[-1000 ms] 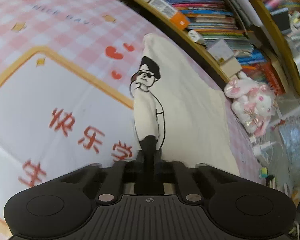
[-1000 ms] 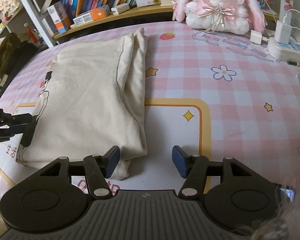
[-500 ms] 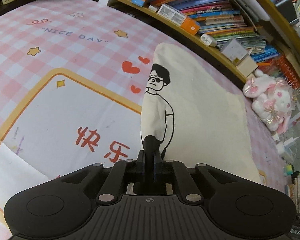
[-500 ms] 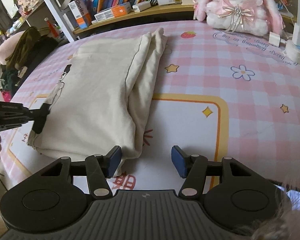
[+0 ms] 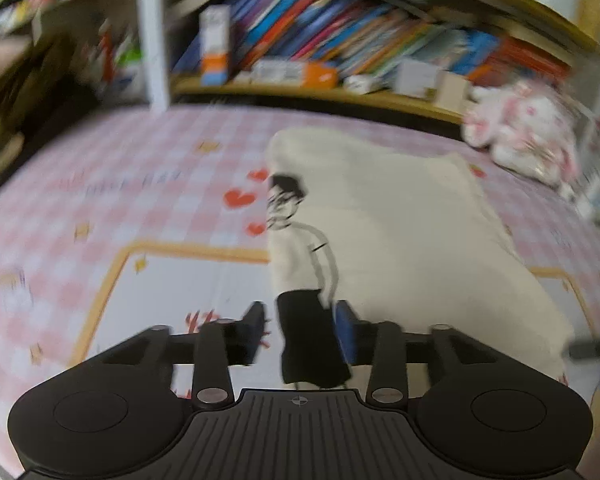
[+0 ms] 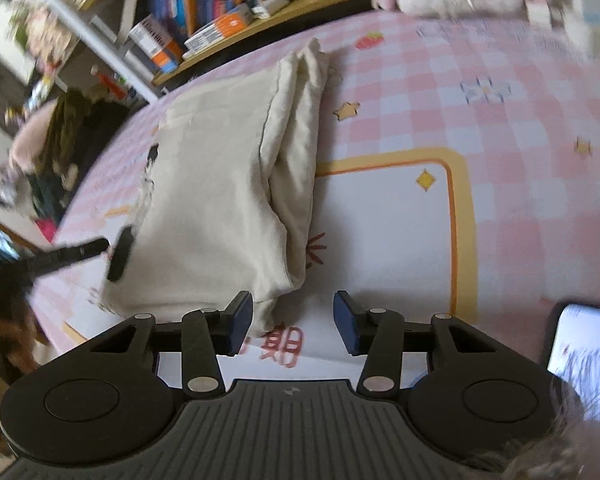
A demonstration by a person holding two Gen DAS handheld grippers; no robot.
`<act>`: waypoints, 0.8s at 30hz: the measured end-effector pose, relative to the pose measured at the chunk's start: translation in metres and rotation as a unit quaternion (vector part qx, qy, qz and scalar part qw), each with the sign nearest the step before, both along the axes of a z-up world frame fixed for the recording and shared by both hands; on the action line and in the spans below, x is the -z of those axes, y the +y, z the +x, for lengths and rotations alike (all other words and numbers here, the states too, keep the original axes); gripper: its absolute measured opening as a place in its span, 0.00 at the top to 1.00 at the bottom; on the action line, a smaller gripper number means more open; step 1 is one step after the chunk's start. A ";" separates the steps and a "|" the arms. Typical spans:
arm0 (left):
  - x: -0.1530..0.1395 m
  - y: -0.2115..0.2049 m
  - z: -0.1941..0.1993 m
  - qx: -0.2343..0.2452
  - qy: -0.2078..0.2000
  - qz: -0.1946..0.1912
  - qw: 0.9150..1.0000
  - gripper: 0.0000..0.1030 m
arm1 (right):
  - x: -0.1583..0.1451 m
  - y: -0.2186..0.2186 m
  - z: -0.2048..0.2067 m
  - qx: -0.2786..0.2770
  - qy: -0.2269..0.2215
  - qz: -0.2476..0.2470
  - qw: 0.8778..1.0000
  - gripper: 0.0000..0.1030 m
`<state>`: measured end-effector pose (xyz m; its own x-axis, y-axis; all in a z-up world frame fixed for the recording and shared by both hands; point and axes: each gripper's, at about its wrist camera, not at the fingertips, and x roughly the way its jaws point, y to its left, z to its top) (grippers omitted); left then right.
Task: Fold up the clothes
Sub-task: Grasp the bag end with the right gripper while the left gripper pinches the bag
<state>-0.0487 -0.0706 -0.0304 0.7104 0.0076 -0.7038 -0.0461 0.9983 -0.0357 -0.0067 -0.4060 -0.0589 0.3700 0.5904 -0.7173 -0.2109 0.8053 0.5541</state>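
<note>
Cream T-shirt (image 5: 400,240) folded mid-frame | my left gripper (image 5: 300,330) opening, releasing printed edge | my right gripper (image 6: 294,320) closing, empty, toward lower-centre corner

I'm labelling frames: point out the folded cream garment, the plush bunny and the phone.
folded cream garment (image 6: 220,184), right wrist view, top panel.
plush bunny (image 5: 520,136), left wrist view, body.
phone (image 6: 576,340), right wrist view, lit screen.

Left hand-held gripper (image 5: 300,330) opening off garment (image 5: 400,248)

Both wrist cams angled down, sharing shirt (image 5: 400,240).
</note>
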 end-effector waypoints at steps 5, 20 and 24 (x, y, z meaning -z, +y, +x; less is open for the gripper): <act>-0.002 -0.032 -0.013 0.060 -0.026 0.050 0.997 0.27 | 0.006 -0.014 0.002 0.039 0.052 0.059 0.996 0.58; 0.015 -0.090 -0.023 0.213 0.005 0.058 0.975 0.18 | 0.019 -0.002 0.015 0.053 0.107 0.112 0.986 0.75; 0.023 -0.108 -0.024 0.252 0.014 0.089 0.964 0.18 | 0.015 -0.001 0.017 0.050 0.107 0.125 0.985 0.93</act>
